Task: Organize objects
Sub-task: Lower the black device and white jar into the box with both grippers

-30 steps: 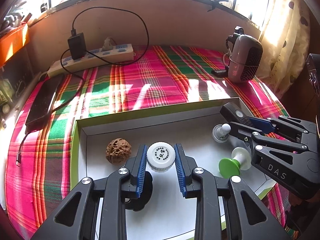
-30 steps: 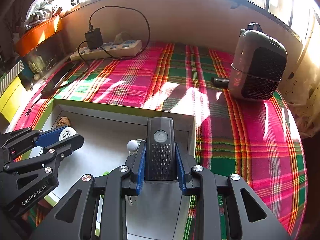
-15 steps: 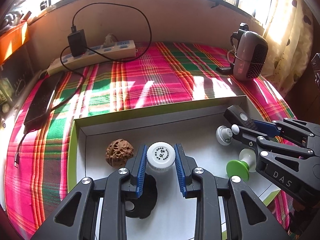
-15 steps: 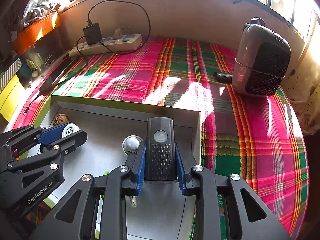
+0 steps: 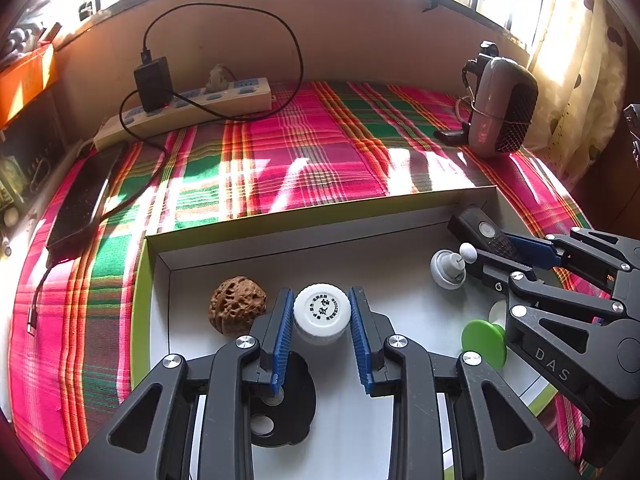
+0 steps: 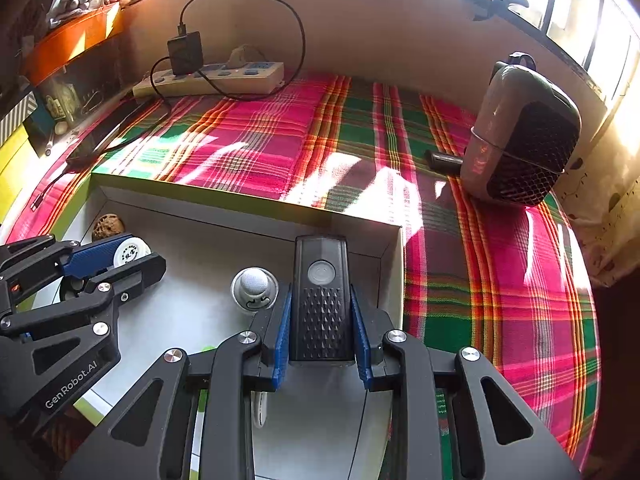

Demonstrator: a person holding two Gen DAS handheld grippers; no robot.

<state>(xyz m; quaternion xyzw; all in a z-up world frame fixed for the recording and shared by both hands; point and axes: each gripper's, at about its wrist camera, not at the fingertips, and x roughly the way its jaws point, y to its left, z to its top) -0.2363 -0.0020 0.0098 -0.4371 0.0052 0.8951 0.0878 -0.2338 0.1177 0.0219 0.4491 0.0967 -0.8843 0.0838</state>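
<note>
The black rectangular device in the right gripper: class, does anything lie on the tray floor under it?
Yes. A white knob-topped suction cup sits on the white tray floor, just left of the black rectangular device held by the right gripper.

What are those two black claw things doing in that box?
A person is tidying small things into a shallow white box with green edges on the plaid cloth. The left gripper is clamped on a small white round-capped bottle, beside a wrinkly brown walnut. The right gripper grips a black rectangular device with a round button over the box's far right corner.
</note>
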